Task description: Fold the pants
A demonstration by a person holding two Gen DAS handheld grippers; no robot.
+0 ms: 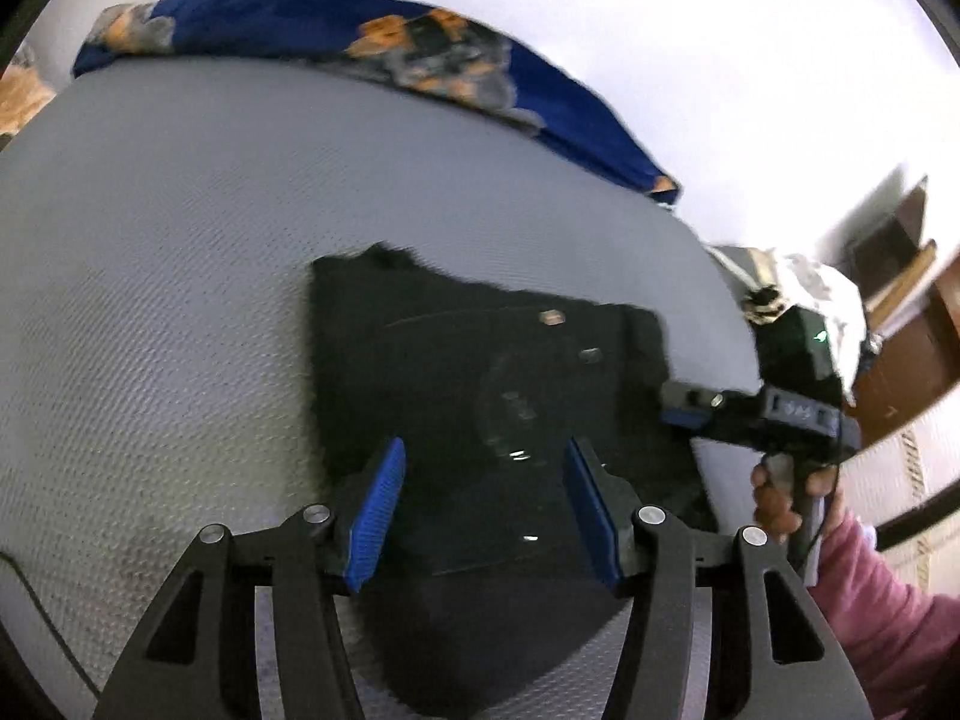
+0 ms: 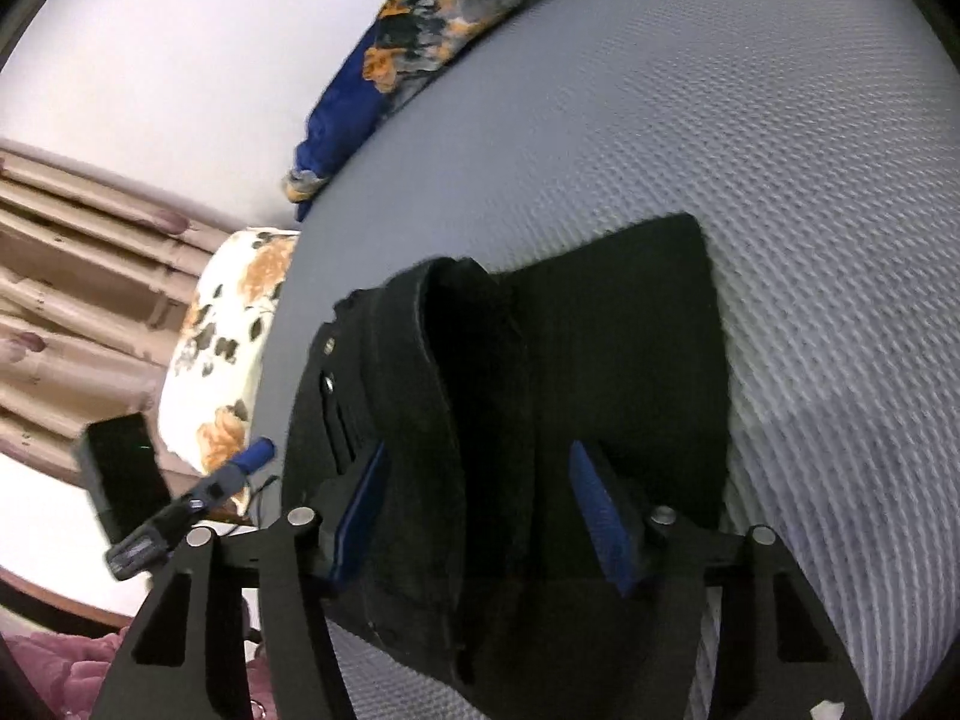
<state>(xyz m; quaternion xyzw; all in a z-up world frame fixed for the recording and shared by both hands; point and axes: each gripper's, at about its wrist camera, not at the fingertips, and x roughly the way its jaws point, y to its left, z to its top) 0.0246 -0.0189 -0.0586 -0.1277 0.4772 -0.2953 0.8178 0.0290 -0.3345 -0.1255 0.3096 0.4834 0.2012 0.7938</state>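
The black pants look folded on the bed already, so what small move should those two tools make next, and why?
Probably lower the right tool and close it on the raised waistband edge of the pants, since that end stands up instead of lying flat. Both tools, including the left tool, are open over the fabric.

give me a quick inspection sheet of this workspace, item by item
surface: grey textured mattress, mostly bare
job's things: black pants lying folded and flat
clutter: blue patterned blanket along the far edge; floral pillow beside the mattress
grippers: left tool and right tool open over the pants, pads clear
cables: thin dark cable at the near left edge
surroundings: white wall, beige curtain
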